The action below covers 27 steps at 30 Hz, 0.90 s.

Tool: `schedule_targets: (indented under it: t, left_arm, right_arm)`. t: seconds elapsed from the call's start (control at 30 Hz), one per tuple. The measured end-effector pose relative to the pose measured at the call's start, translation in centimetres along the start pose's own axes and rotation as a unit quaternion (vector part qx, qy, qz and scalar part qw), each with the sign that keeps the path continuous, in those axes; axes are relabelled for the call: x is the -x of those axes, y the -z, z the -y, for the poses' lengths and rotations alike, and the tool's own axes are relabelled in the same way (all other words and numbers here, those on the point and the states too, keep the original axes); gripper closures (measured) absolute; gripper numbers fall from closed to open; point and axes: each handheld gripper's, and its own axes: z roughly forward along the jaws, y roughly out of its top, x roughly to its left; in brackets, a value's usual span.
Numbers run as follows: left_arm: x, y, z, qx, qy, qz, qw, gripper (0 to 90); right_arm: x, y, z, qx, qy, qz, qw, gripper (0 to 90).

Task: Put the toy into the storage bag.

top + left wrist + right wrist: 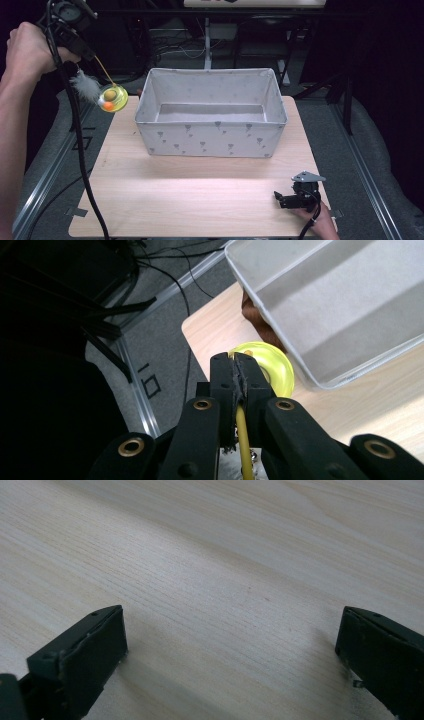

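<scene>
A cat toy hangs in the air left of the box: a yellow translucent disc (pixel 114 98) with an orange ball and a white feather (pixel 86 86), on a thin yellow stick (pixel 103 69). My left gripper (pixel 90 54), raised at the far left, is shut on that stick (pixel 243 440); the disc (pixel 270 367) shows just past its jaws. The grey fabric box (pixel 212 134) with a small tree print stands open at the table's back centre. My right gripper (pixel 278 198) rests open on the wooden table (pixel 225 570) near the front right, nothing between its jaws.
A brown thing (pixel 256 320) lies tucked behind the box's left corner. The wooden tabletop (pixel 190 200) stretches in front of the box. Metal rails (pixel 45 175) and black cables run along the left side, and dark stands crowd the back.
</scene>
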Motion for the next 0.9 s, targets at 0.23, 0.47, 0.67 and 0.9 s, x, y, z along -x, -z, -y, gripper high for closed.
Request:
schedule_targets:
  t: [0.23, 0.47, 0.67, 0.9]
  left_arm:
    - [0.8, 0.8, -1.6, 0.012, -0.012, 0.000, 0.9999, 88.1]
    - [1.9, 0.9, -3.0, 0.019, -0.024, 0.008, 0.9995, 88.0]
    - [2.9, 0.4, -4.0, 0.024, -0.036, 0.019, 0.9989, 88.0]
    - [4.0, 0.0, -4.9, 0.028, -0.046, 0.028, 0.9982, 88.0]
  right_arm:
    - [0.0, 0.0, 0.0, 0.000, 0.000, 0.000, 1.0000, 0.0]
    - [0.0, 0.0, 0.0, 0.000, 0.000, 0.001, 1.0000, 0.0]
    - [0.0, 0.0, 0.0, 0.001, -0.001, 0.001, 1.0000, 0.0]
    - [0.0, 0.0, 0.0, 0.001, -0.001, 0.001, 1.0000, 0.0]
